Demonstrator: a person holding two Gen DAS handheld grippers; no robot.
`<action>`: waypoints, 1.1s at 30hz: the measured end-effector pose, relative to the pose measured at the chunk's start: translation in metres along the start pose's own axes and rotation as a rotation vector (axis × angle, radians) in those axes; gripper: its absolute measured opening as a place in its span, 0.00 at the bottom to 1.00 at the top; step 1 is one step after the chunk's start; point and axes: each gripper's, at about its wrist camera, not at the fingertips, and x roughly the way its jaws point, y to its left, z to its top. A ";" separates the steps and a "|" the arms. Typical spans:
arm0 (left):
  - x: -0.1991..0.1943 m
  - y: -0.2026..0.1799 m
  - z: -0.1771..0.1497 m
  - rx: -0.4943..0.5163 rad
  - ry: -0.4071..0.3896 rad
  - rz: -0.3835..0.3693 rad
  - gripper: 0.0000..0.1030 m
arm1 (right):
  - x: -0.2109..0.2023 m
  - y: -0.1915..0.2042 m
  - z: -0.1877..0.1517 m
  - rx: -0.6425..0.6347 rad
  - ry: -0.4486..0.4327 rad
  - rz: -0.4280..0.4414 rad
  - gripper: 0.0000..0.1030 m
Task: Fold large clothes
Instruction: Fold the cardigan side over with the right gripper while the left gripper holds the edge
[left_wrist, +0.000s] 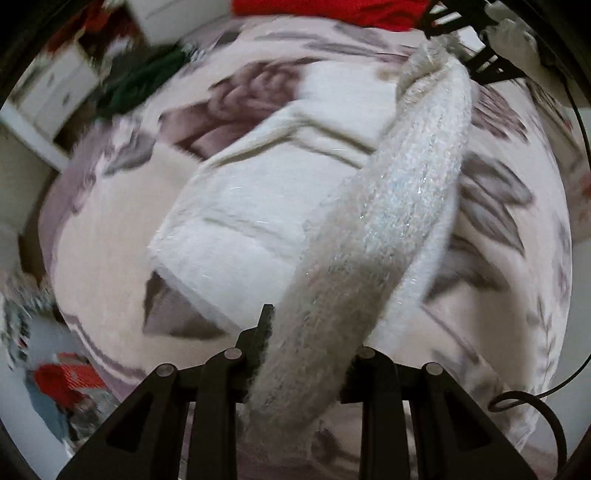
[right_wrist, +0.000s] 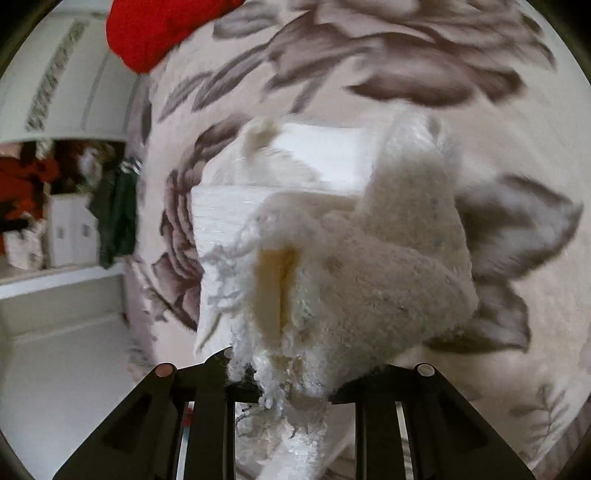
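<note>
A fuzzy white sweater (left_wrist: 258, 206) with shiny threads lies partly folded on a pink floral blanket (left_wrist: 110, 206). One stretched edge of it (left_wrist: 399, 221) runs taut from my left gripper (left_wrist: 306, 354) up to my right gripper (left_wrist: 458, 40) at the top right. My left gripper is shut on that edge. In the right wrist view my right gripper (right_wrist: 284, 373) is shut on a bunched part of the sweater (right_wrist: 369, 280), held above the folded body (right_wrist: 236, 218).
A red garment (left_wrist: 325, 9) lies at the blanket's far edge and also shows in the right wrist view (right_wrist: 155, 29). A dark green garment (left_wrist: 140, 81) hangs by white furniture (left_wrist: 51, 88). A black cable (left_wrist: 535, 402) loops at the right.
</note>
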 end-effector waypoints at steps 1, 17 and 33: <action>0.008 0.014 0.006 -0.019 0.018 -0.013 0.22 | 0.016 0.027 0.008 -0.005 0.009 -0.042 0.23; 0.110 0.196 0.061 -0.214 0.276 -0.443 0.69 | 0.187 0.188 0.070 0.027 0.121 -0.188 0.86; 0.112 0.209 0.085 -0.025 0.188 -0.385 0.64 | 0.157 -0.021 -0.214 0.396 0.171 0.142 0.86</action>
